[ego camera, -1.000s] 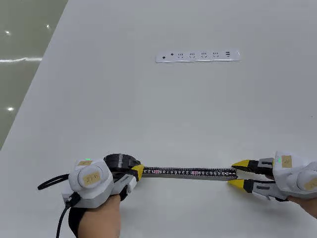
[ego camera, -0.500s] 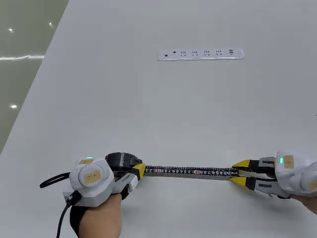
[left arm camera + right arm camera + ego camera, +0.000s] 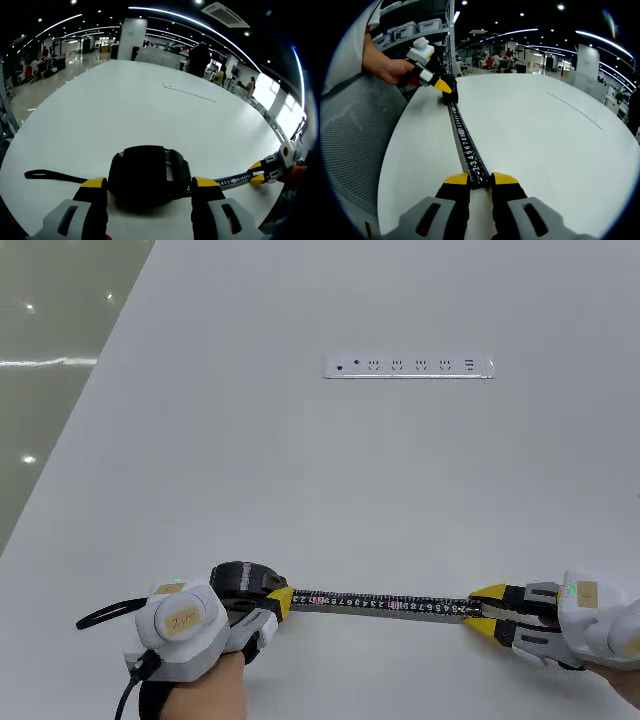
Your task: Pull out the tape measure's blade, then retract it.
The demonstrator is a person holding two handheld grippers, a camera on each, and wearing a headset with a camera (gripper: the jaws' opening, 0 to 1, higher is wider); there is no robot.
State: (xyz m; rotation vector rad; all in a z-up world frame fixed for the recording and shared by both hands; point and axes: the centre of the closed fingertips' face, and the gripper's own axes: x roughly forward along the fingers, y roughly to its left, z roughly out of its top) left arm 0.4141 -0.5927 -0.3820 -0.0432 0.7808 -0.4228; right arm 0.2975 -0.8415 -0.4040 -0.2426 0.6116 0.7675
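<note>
A black tape measure case (image 3: pixel 243 583) (image 3: pixel 148 172) rests on the white table, clamped between the yellow-tipped jaws of my left gripper (image 3: pixel 268 605) (image 3: pixel 149 183). Its dark, numbered blade (image 3: pixel 380 603) (image 3: pixel 467 148) runs flat along the table to the right. My right gripper (image 3: pixel 484 610) (image 3: pixel 480 179) is shut on the blade's end. In the right gripper view the left gripper (image 3: pixel 434 75) and the case sit at the far end of the blade. A black wrist strap (image 3: pixel 105 609) (image 3: pixel 52 176) trails from the case to the left.
A white power strip (image 3: pixel 408 366) (image 3: pixel 190 92) lies far back on the table. The table's left edge (image 3: pixel 70 450) drops to a shiny floor. Open table surface stretches between the strip and the tape. People stand beyond the table's far side in the left gripper view.
The right gripper's jaws have closed in on the blade's end. The blade's length looks about the same. The head camera has shifted slightly.
</note>
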